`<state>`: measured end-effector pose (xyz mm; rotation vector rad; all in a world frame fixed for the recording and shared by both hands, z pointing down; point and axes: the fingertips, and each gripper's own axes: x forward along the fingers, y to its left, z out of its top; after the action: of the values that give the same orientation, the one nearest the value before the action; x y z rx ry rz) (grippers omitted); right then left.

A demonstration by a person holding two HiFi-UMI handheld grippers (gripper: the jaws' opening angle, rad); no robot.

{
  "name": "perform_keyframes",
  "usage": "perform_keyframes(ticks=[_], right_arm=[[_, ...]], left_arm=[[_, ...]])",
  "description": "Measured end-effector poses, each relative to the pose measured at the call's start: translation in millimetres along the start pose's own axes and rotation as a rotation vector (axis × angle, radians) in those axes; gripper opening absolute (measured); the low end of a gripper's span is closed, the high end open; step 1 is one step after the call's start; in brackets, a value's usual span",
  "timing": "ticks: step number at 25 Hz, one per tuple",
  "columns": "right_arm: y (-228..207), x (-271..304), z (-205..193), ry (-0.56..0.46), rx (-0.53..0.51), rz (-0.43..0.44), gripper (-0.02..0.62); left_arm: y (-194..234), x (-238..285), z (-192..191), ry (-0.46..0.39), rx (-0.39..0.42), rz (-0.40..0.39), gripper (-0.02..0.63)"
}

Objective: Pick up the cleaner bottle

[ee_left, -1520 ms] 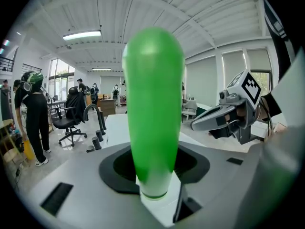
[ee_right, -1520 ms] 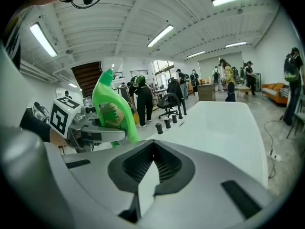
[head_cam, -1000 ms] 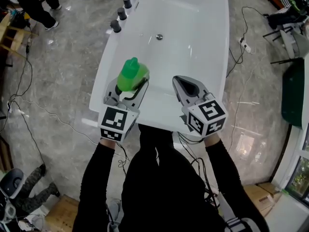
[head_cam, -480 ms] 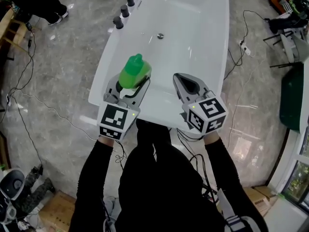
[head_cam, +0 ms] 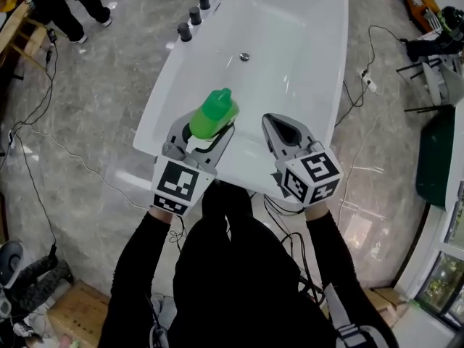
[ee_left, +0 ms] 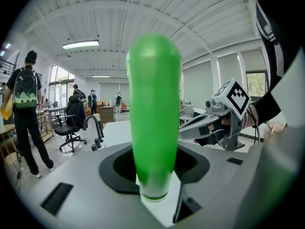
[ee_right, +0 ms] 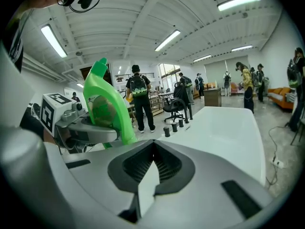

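While the right gripper (head_cam: 271,119) is closed, the left gripper's (head_cam: 206,135) jaws clasp the cleaner bottle (head_cam: 214,110).

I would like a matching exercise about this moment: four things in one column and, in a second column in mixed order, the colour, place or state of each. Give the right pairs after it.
Column one
1. cleaner bottle
2. right gripper
3. bathtub
4. drain

Column two
A. white, glossy
B. small and round, in the tub's floor
C. green, clamped in the left gripper
D. jaws together, nothing between them

Pairs: 1-C, 2-D, 3-A, 4-B
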<state>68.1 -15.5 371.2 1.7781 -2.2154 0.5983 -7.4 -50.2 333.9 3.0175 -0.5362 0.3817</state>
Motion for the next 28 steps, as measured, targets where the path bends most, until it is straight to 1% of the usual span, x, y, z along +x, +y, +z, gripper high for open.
perform_keyframes(ticks=[9,28], right_arm=[[9.5,6.9,1.9,0.007,-0.034,0.018,0.002],[13.0,12.1,2.7,0.02,-0.071,0.037,0.001]], left_arm=[[-4.3,-6.4,-5.7,0.011,0.008,-0.017,0.192],[-0.5,-6.4,-2.4,0.004,0.01,-0.006,0.192]])
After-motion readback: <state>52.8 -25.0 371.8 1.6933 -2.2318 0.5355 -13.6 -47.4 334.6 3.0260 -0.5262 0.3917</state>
